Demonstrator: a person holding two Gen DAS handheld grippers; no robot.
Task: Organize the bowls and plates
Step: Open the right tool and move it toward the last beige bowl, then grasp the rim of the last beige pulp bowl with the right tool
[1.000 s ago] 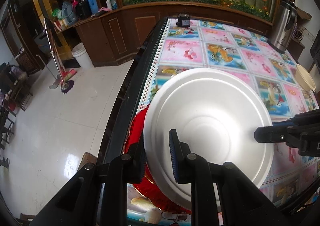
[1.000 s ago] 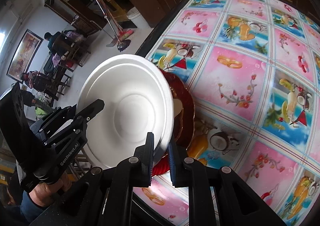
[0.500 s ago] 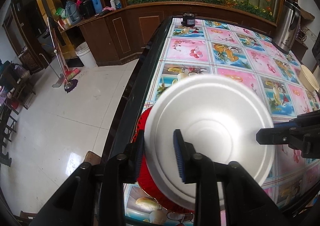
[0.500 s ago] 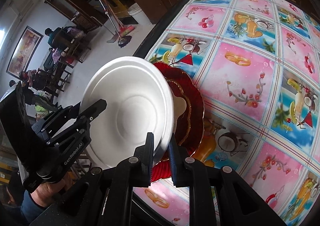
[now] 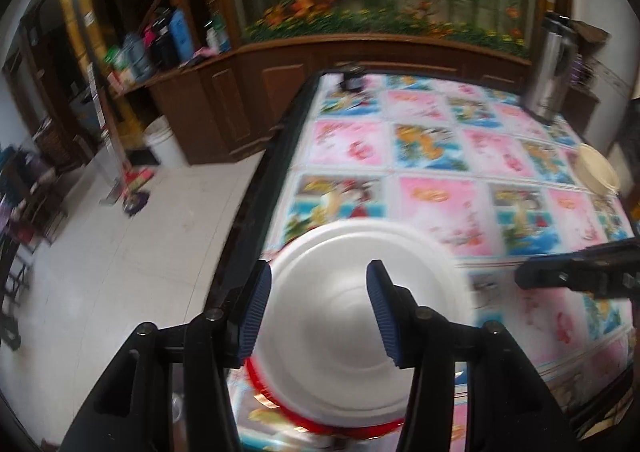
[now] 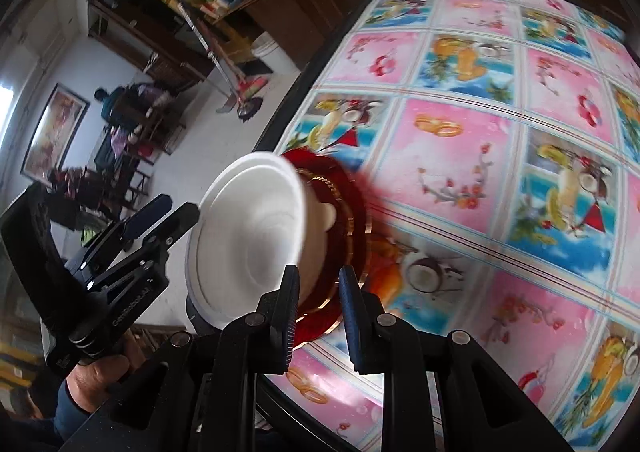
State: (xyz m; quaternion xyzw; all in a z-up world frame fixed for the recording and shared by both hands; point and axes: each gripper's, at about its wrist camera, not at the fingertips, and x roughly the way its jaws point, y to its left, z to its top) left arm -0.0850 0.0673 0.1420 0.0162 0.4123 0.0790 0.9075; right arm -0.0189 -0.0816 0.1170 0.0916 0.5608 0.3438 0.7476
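Observation:
A large white plate [image 5: 352, 316] lies upside down over a red plate [image 5: 320, 426] near the table's left front corner. In the right wrist view the white plate [image 6: 248, 236] covers most of the red plate [image 6: 344, 219]. My left gripper [image 5: 318, 316] is open, its blue pads apart and pulled back from the plate's near rim; it also shows in the right wrist view [image 6: 160, 211]. My right gripper [image 6: 318, 296] is open too, its fingers just off the plate edge, and its fingertip shows in the left wrist view [image 5: 560, 278].
The table [image 5: 480, 155] has a pink and blue picture cloth. A cream bowl [image 5: 596, 171] sits at the right edge, a steel kettle [image 5: 550, 67] at the far right, a small dark object [image 5: 352, 79] at the far end. The floor drops off left of the table edge.
Both grippers have opened and let go of the white plate, which now rests on the red plate. Both have pulled back from it.

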